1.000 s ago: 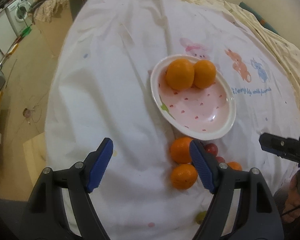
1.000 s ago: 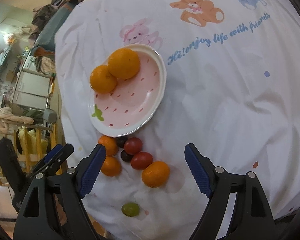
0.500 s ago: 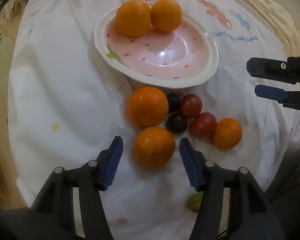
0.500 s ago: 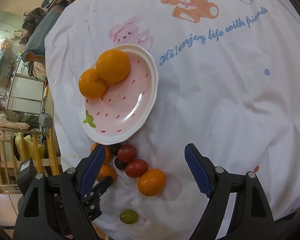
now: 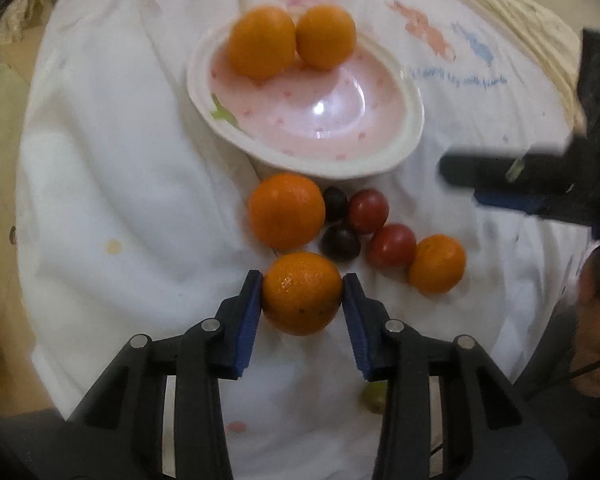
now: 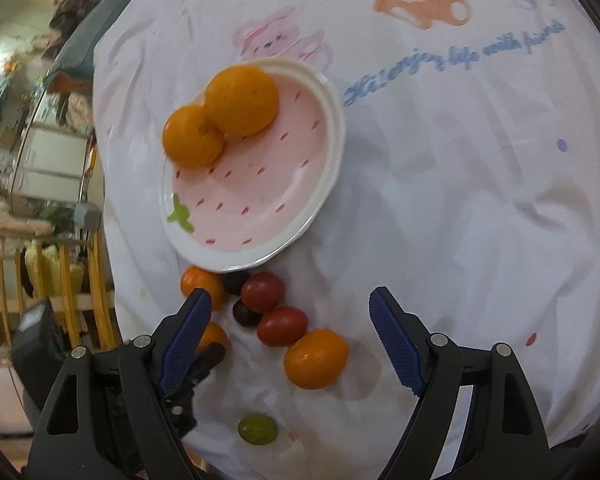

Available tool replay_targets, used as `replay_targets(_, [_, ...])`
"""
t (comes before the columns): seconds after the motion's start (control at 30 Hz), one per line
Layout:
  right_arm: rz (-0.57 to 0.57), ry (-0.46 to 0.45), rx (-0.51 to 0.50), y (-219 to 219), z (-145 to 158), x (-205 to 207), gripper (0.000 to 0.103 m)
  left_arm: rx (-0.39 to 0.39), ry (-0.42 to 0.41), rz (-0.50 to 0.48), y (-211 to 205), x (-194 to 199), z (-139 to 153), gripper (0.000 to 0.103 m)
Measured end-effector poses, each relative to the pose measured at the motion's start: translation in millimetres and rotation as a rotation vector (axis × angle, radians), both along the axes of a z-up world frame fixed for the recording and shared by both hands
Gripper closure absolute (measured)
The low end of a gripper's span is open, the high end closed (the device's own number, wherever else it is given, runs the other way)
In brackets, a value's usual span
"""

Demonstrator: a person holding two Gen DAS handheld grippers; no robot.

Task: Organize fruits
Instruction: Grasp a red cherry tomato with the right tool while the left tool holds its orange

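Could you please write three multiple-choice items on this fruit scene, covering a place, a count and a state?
1. Where does the green grape lie?
A. on the plate
B. on the cloth, nearer the cameras than the other fruit
C. in the right gripper

2. How many oranges lie on the plate?
A. two
B. three
C. none

3. What is the left gripper doing?
A. hanging open
B. gripping a tomato
C. closed on the near orange

Key: 1 B, it sits apart on the white cloth; 2 A, two touch at the far rim; 3 C, both pads meet its sides.
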State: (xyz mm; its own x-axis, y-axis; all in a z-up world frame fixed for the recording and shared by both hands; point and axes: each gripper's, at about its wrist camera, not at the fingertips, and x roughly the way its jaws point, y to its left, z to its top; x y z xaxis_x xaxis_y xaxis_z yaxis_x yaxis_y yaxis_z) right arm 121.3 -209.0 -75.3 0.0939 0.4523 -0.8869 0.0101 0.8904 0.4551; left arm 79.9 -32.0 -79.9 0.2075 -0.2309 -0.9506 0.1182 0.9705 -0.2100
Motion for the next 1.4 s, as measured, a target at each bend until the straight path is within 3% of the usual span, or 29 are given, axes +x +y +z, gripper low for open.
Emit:
replay_targets(0.23, [0.246,-0.041,-0.200,42.0,-9.9,-5.7,0.023,0.037,-0.116,0.094,24.8,3.2,27.5,0.067])
replay_targets(0.37, [0.347,-0.036,-0.245,57.8,-18.9,-9.3,0.029,0.049,-0.111,0.130,36.1,4.6,26.3,0.067])
replay_targets(0.43, [0.392,-0.025,-0.243,64.8,-23.6,-12.6,0.038,0.052,-0.104,0.136,39.1,5.0,24.7,0.067])
replay_targets(0.77, [0.488,-0.084,-0.394,80.2,-37.2,-21.1,0.041,0.035,-0.079,0.138,40.8,4.2,19.5,0.067])
replay_targets(0.87, [0.494,-0.103,-0.376,82.0,-36.6,-22.5,0.050,0.040,-0.085,0.137,40.6,4.9,19.4,0.067])
replay_targets(0.93, [0.495,-0.113,-0.343,81.9,-34.6,-28.2,0.063,0.045,-0.088,0.136,40.5,5.0,19.4,0.067])
replay_targets(1.4, [0.341,-0.144,-0.149,29.0,2.6,-27.7,0.063,0.084,-0.150,0.145,38.8,5.3,28.5,0.067])
